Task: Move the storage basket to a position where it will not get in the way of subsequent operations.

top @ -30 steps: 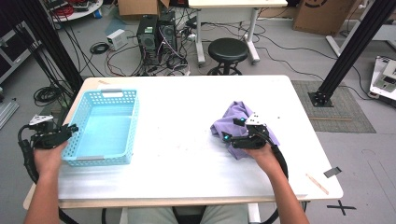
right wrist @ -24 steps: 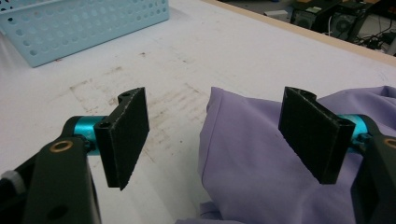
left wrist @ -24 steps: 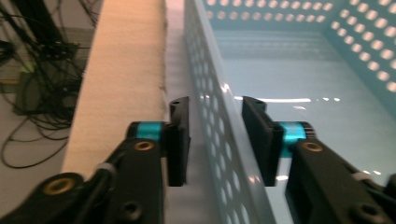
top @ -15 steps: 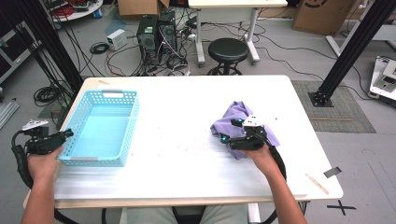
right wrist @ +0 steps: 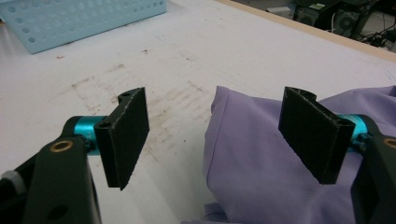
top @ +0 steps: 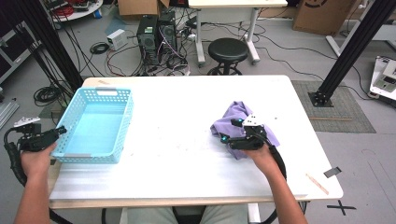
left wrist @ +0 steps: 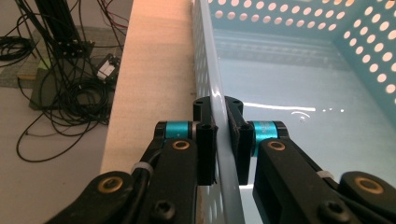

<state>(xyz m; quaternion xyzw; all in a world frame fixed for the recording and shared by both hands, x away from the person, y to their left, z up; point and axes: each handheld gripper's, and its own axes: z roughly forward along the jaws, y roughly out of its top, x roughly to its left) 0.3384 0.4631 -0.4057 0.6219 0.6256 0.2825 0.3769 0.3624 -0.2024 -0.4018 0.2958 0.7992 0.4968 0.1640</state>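
A light blue perforated basket (top: 125,123) stands at the table's left edge. My left gripper (top: 60,132) is shut on its near left wall (left wrist: 208,60). In the left gripper view my left gripper (left wrist: 218,109) has that thin wall pinched between its pads; its jaws have just been closing on it. A crumpled purple cloth (top: 236,114) lies right of the table's middle. My right gripper (top: 231,130) hovers over its near edge, open. In the right gripper view my right gripper (right wrist: 215,126) has part of the cloth (right wrist: 261,154) under it, and the pads do not touch it.
The white table (top: 177,107) is scuffed in the middle. A wooden stick (top: 317,184) lies near its front right corner. Behind the table stand a black stool (top: 228,49), computer towers (top: 156,32) and tangled cables. Black frame posts (top: 355,46) rise at the back on both sides.
The left gripper has closed on the basket's left wall and shifted slightly left, and the basket has slid a little with it. The right gripper and the cloth have stayed put.
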